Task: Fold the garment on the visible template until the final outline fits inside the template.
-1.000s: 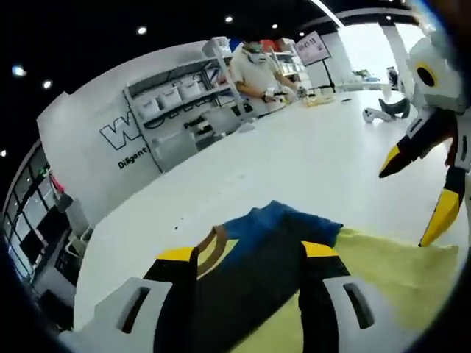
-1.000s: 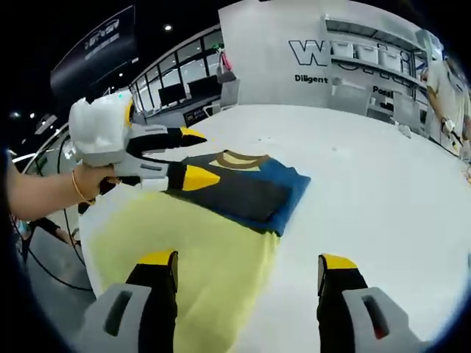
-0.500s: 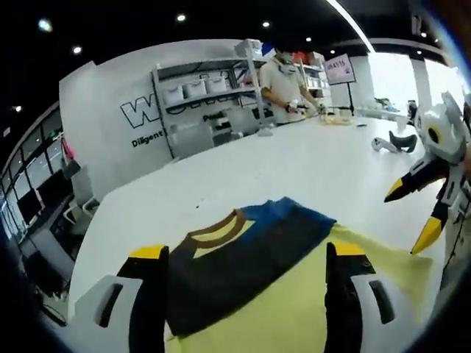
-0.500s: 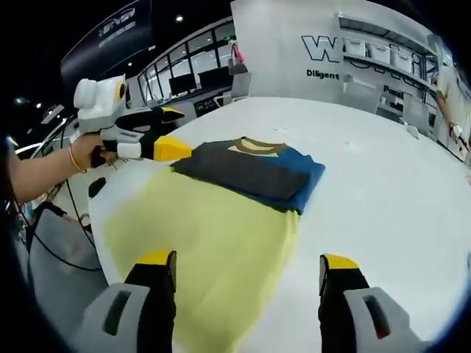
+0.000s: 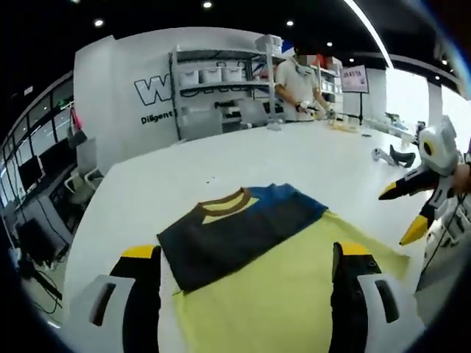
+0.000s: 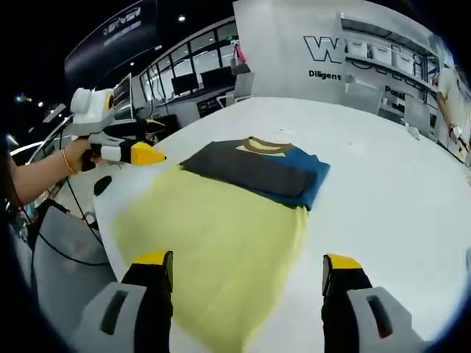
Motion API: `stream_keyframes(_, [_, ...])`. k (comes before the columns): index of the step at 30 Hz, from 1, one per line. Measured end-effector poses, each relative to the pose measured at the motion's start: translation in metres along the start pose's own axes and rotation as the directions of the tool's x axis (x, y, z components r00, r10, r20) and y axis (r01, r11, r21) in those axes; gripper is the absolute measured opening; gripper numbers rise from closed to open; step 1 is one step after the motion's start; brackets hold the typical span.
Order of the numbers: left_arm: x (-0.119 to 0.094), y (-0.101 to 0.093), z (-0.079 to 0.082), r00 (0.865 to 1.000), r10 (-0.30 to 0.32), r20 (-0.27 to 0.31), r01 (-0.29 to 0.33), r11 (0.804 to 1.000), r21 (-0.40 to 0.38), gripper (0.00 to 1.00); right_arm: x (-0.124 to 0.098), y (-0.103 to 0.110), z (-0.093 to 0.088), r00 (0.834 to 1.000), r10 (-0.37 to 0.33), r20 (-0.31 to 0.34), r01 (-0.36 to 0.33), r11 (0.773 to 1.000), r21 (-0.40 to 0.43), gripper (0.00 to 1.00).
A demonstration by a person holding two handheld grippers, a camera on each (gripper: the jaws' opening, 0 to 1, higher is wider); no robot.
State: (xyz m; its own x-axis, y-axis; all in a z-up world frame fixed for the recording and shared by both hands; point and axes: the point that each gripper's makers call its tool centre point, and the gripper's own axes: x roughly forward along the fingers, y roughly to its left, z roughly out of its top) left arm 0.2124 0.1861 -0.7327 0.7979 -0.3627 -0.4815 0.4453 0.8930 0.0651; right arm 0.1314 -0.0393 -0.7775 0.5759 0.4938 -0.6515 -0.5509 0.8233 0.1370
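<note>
Yellow template (image 6: pixel 221 257) lies flat on the white surface (image 6: pixel 383 191), the folded dark-and-blue garment (image 6: pixel 257 169) resting on its far end. Both claws have backed away from the cloth, the left claw (image 6: pixel 143 151) and right claw (image 6: pixel 246 283) wide and empty, so the fold looks finished.

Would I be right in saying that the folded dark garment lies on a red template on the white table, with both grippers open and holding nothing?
Not quite: the template is yellow, not red, as the right gripper view shows. The folded dark garment does lie on it on the white table, with the left gripper and right gripper open and holding nothing.
</note>
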Motion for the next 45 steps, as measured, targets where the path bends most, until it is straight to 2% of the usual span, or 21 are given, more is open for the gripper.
stream_keyframes(1, [-0.003, 0.002, -0.003, 1.000, -0.005, -0.001, 0.005, 1.000, -0.014, 0.99, -0.001, 0.001, -0.001, 1.000, 0.000, 0.001, 0.000, 1.000, 0.001, 0.82])
stream_keyframes(2, [-0.006, 0.001, -0.005, 1.000, -0.015, 0.014, 0.016, 0.996, -0.085, 0.99, -0.002, 0.002, -0.002, 1.000, 0.003, 0.002, -0.003, 1.000, 0.002, 0.82])
stream_keyframes(5, [-0.013, 0.007, -0.012, 1.000, -0.006, 0.007, 0.006, 0.997, -0.071, 0.99, -0.004, 0.004, -0.005, 1.000, 0.004, -0.002, -0.004, 1.000, 0.002, 0.81])
stream_keyframes(8, [-0.025, 0.012, -0.028, 0.999, 0.013, -0.030, -0.014, 0.999, -0.051, 0.99, -0.007, 0.004, -0.011, 1.000, 0.001, -0.009, -0.001, 1.000, 0.001, 0.80])
stream_keyframes(12, [-0.043, 0.019, -0.051, 0.997, 0.028, -0.069, -0.035, 0.993, -0.110, 0.99, -0.012, 0.004, -0.023, 1.000, -0.008, -0.024, 0.008, 1.000, 0.003, 0.79])
stream_keyframes(13, [-0.047, 0.019, -0.059, 0.996, 0.017, -0.083, -0.029, 0.989, -0.146, 0.98, -0.013, 0.004, -0.026, 1.000, -0.009, -0.024, 0.009, 1.000, 0.006, 0.78])
stream_keyframes(15, [-0.052, 0.021, -0.065, 0.996, 0.016, -0.089, -0.032, 0.983, -0.181, 0.97, -0.013, 0.005, -0.030, 0.999, -0.009, -0.033, 0.010, 1.000, 0.008, 0.78])
stream_keyframes(16, [-0.055, 0.023, -0.072, 0.994, 0.002, -0.108, -0.022, 0.983, -0.184, 0.97, -0.014, 0.006, -0.034, 0.999, -0.009, -0.043, 0.009, 1.000, 0.007, 0.77])
stream_keyframes(21, [-0.064, 0.024, -0.086, 0.990, -0.010, -0.139, -0.015, 0.983, -0.182, 0.95, -0.017, 0.009, -0.048, 0.998, -0.011, -0.065, 0.012, 1.000, 0.007, 0.75])
stream_keyframes(22, [-0.067, 0.024, -0.095, 0.987, -0.026, -0.160, -0.006, 0.981, -0.193, 0.95, -0.018, 0.009, -0.054, 0.997, -0.011, -0.077, 0.012, 1.000, 0.007, 0.74])
stream_keyframes(26, [-0.075, 0.023, -0.113, 0.977, -0.041, -0.208, -0.003, 0.978, -0.208, 0.94, -0.021, 0.012, -0.070, 0.995, -0.012, -0.103, 0.014, 1.000, 0.018, 0.72])
stream_keyframes(31, [-0.085, 0.020, -0.127, 0.970, -0.038, -0.242, -0.015, 0.977, -0.211, 0.91, -0.023, 0.014, -0.085, 0.992, -0.021, -0.128, 0.025, 0.999, 0.036, 0.69])
stream_keyframes(35, [-0.094, 0.018, -0.138, 0.961, -0.041, -0.274, -0.022, 0.974, -0.224, 0.84, -0.024, 0.015, -0.094, 0.989, -0.030, -0.145, 0.035, 0.999, 0.036, 0.64])
stream_keyframes(40, [-0.105, 0.006, -0.159, 0.936, -0.090, -0.340, 0.003, 0.968, -0.249, 0.76, -0.023, 0.017, -0.108, 0.983, -0.051, -0.178, 0.056, 0.998, 0.018, 0.56])
stream_keyframes(42, [-0.107, 0.006, -0.163, 0.932, -0.085, -0.351, -0.008, 0.967, -0.255, 0.71, -0.023, 0.019, -0.114, 0.978, -0.057, -0.201, 0.057, 0.998, -0.002, 0.50])
stream_keyframes(45, [-0.113, 0.005, -0.175, 0.916, -0.073, -0.394, -0.023, 0.972, -0.233, 0.63, -0.023, 0.020, -0.120, 0.975, -0.057, -0.217, 0.056, 0.998, -0.010, 0.41])
